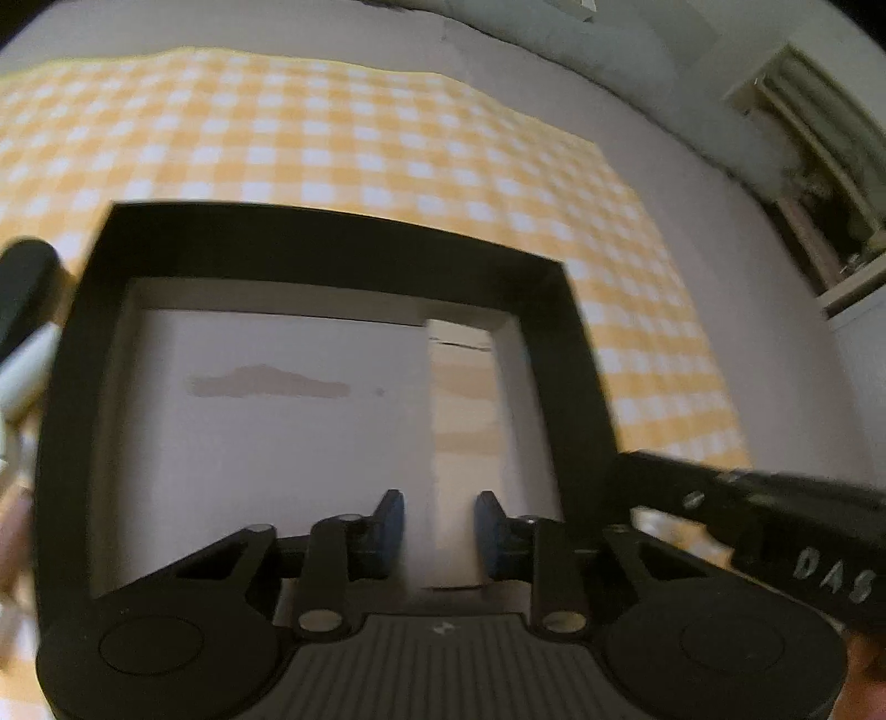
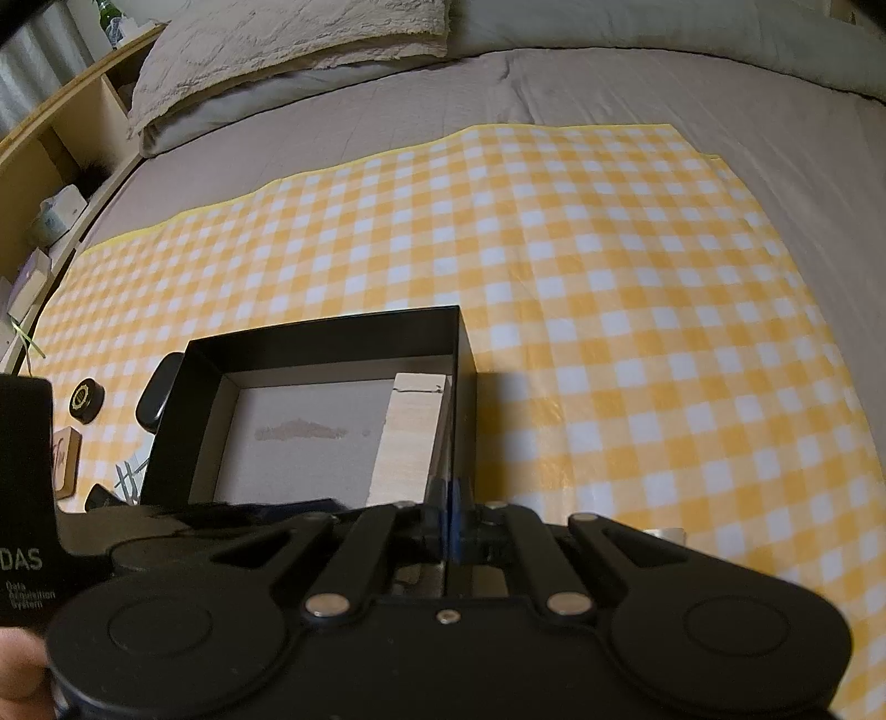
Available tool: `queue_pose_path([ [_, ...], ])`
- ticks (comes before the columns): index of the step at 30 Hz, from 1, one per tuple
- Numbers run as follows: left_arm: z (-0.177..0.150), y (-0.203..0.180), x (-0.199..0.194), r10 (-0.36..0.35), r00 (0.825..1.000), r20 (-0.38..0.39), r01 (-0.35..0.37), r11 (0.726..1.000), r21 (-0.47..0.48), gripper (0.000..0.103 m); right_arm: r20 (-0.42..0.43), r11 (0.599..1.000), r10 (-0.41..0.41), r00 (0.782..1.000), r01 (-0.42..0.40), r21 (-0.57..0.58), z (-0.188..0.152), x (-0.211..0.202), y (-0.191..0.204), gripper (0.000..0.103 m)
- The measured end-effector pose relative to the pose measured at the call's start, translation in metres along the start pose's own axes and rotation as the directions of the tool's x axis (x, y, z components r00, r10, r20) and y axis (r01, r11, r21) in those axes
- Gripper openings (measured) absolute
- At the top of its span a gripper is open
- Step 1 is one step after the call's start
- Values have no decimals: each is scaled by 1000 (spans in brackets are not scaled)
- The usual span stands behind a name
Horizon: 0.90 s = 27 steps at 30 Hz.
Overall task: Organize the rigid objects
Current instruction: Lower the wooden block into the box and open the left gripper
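A black open box (image 1: pixel 326 238) with a pale floor lies on the checked cloth. A light wooden block (image 1: pixel 465 399) lies inside it along the right wall. My left gripper (image 1: pixel 440 501) reaches into the box, its blue pads pressed on either side of the block's near end. My right gripper (image 2: pixel 449 490) is shut on the thin right wall of the box (image 2: pixel 462 354), with the wooden block (image 2: pixel 412 437) just inside that wall. The near end of the block is hidden in the right wrist view.
A yellow and white checked cloth (image 2: pixel 637 310) covers a grey bed. Left of the box lie a round black tin (image 2: pixel 87 400), a small wooden sign (image 2: pixel 67 459) and a black oblong thing (image 2: pixel 158 393). A folded blanket (image 2: pixel 288 39) and shelves (image 2: pixel 50 155) stand behind.
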<state>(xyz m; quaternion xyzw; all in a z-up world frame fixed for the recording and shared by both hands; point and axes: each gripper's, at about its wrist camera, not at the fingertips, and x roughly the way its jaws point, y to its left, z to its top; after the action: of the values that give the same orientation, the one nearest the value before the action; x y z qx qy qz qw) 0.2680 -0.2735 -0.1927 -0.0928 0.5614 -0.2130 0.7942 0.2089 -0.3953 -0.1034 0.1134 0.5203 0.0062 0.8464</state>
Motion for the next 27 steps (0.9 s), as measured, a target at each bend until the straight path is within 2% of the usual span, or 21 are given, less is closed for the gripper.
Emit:
queue_pose_path([
  [1,0,0,1,-24,1000,3,24,1000,-14,29,-1,1000,2,1000,-2,3,0,0,0,2],
  [4,0,-4,5,-27,998,48,27,1000,8,29,-2,1000,5,1000,-5,6,0,0,0,2],
  [10,1,-7,11,-84,991,109,82,996,16,27,-4,1000,15,1000,-15,15,0,0,-1,2],
  [17,4,-12,9,-102,987,121,93,993,72,30,-5,1000,16,1000,-16,20,0,0,-2,2],
  [23,2,-11,-16,-65,986,151,41,986,161,51,-6,999,18,1000,-18,34,1,1,-3,2],
  [25,0,-10,-27,-44,985,165,12,983,185,69,-6,999,17,1000,-17,34,1,1,-3,2],
  [27,-3,-9,-39,-23,982,190,-16,980,201,82,-5,999,11,1000,-11,34,2,2,-3,2],
])
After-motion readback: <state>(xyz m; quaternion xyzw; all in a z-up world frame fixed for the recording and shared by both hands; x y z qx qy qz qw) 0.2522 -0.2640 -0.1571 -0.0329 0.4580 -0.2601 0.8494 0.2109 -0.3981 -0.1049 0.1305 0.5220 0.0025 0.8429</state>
